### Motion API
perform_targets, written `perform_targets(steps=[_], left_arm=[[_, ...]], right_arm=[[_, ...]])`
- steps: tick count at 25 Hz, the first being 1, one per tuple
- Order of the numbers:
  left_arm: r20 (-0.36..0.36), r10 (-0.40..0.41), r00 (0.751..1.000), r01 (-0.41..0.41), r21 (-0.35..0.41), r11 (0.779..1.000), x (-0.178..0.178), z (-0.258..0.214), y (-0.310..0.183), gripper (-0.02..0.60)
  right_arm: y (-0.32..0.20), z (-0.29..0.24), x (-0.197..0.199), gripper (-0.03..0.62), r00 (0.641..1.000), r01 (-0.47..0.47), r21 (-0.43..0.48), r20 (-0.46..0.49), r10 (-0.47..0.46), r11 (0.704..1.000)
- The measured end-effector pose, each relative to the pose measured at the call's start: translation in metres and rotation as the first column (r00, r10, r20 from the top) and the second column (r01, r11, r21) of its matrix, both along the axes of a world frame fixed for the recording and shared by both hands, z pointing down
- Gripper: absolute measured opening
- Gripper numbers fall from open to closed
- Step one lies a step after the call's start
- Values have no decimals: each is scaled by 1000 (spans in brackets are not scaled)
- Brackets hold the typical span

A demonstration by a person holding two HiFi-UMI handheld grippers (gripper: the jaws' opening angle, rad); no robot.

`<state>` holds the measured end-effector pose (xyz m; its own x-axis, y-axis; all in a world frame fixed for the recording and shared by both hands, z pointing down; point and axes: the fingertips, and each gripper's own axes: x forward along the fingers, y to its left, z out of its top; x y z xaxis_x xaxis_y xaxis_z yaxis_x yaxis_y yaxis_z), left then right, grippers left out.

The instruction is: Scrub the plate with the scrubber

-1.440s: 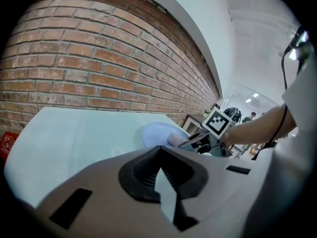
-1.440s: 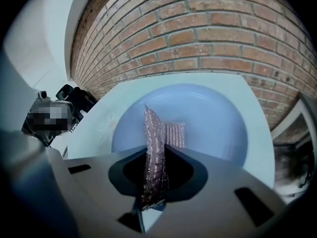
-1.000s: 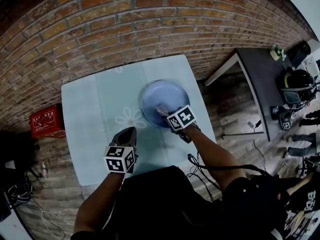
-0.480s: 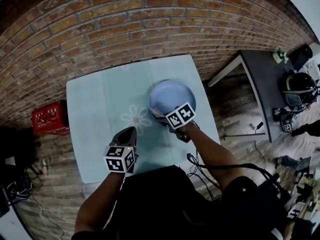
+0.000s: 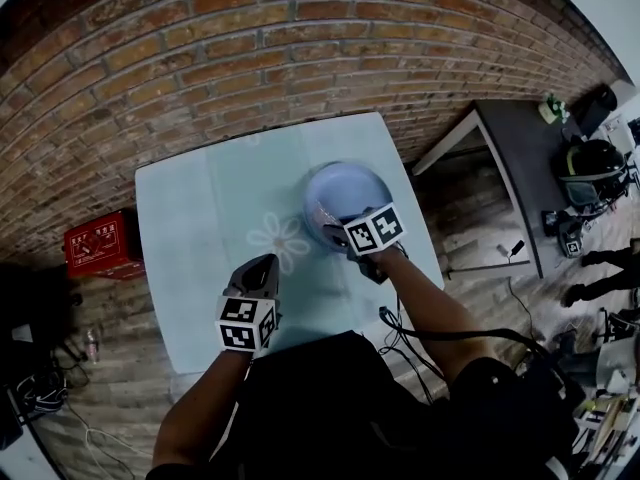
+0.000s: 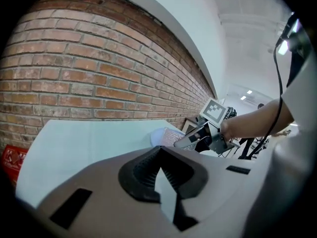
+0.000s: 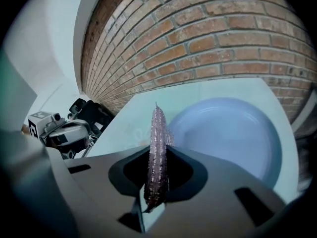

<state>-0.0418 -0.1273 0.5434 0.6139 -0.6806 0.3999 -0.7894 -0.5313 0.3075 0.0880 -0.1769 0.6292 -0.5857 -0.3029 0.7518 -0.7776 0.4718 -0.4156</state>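
A pale blue plate [image 5: 346, 192] lies on the light table [image 5: 200, 218], toward its right side; in the right gripper view the plate [image 7: 233, 133] fills the area ahead. My right gripper [image 5: 335, 230] is shut on a glittery pink scrubber [image 7: 157, 155], held edge-on just above the plate's near-left rim. The scrubber [image 5: 325, 215] shows at that rim in the head view. My left gripper [image 5: 258, 271] hovers over the table's front part, left of the plate, shut with nothing between its jaws. From the left gripper view I see the plate [image 6: 159, 137] and the right gripper [image 6: 195, 139] ahead.
A brick wall [image 5: 250, 58] backs the table. A red crate [image 5: 98, 243] sits on the floor at the left. A dark side table [image 5: 520, 168] with gear stands to the right. A flower print [image 5: 279, 238] marks the table's middle.
The right gripper with the scrubber has shifted slightly right along the plate's near rim. The head view has drifted. The left gripper stays put.
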Motion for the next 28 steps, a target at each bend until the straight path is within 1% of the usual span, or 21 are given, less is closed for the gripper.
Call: perform_targets(steps=[4,6,8,9,11,15,17,20,23,25,28], left_arm=[[9,18,1000,-18,46,999,-8,-13,-1,9],[20,13,1000,-14,82,997,-16,-22,-5,9],[42,-15,999,10,127,992,-26,-33,-14,9],[40,-32,999,25,147,989,-31,-40,-18,9],[11,-41,999,39,186,982,-40,-56,-23,9],[5,-13,1000,11,253,967,-52,-81,-24,9],[-12,-7,1000,11,283,959,-57,-95,-25,9],[-22,-4,1000,11,342,940,-66,-121,-27,9],[-16,-20,1000,25,392,920,-79,-143,-26,9],[-16,-45,999,48,417,908,-89,-158,-21,9],[-27,-121,992,121,433,893,-105,-178,-18,9]], right_arm=[[2,-31,1,72,997,-78,85,25,76,993],[4,-53,0,72,993,-119,142,44,114,983],[6,-77,-2,72,985,-168,206,70,157,964],[7,-88,-3,72,980,-196,236,85,180,952],[11,-110,-8,72,971,-238,290,107,215,927],[24,-148,-20,72,968,-252,396,108,227,883],[31,-167,-20,72,962,-274,445,115,249,853],[37,-195,-17,72,949,-311,515,129,287,799],[43,-217,-19,72,954,-287,591,110,277,754],[47,-230,-20,72,961,-260,633,94,261,729],[51,-247,-18,71,967,-238,670,91,240,704]])
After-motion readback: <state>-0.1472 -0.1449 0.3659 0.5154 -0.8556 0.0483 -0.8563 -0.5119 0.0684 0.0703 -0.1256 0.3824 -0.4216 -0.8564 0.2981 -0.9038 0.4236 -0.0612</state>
